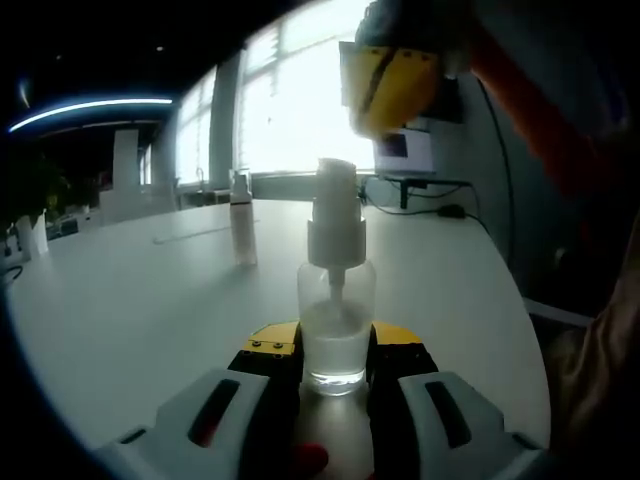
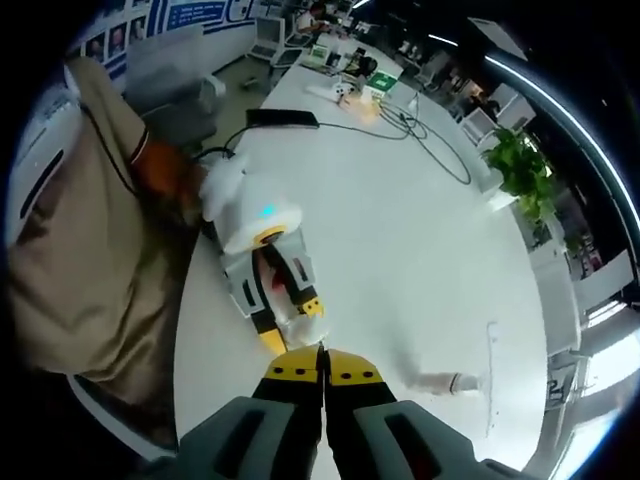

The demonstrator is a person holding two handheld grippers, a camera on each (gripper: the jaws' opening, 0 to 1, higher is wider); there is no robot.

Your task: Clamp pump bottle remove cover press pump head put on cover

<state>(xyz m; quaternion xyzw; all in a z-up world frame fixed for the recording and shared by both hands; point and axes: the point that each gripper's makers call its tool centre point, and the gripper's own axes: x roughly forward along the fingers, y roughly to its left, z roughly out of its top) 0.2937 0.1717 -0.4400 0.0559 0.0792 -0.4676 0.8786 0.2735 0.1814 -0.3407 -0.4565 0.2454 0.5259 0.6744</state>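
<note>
A clear pump bottle [image 1: 337,335] with a white pump head [image 1: 335,205] stands on the white table [image 1: 130,300]. My left gripper [image 1: 335,360] is shut on its lower body. The clear cover [image 1: 242,222] stands upright on the table, off to the bottle's left and farther back. My right gripper [image 1: 392,82] hangs above and slightly right of the pump head, apart from it. In the right gripper view, looking down, my right gripper [image 2: 322,368] is shut with nothing between its jaws. Below it sit the left gripper [image 2: 268,262], the bottle [image 2: 300,320] and the cover [image 2: 445,381].
A person's orange sleeve [image 1: 540,120] and beige clothing [image 2: 90,240] sit beside the table edge. Cables [image 2: 420,130] and small items [image 2: 355,90] lie at the table's far end. A potted plant [image 2: 522,170] stands beyond it. Bright windows [image 1: 300,90] are behind the table.
</note>
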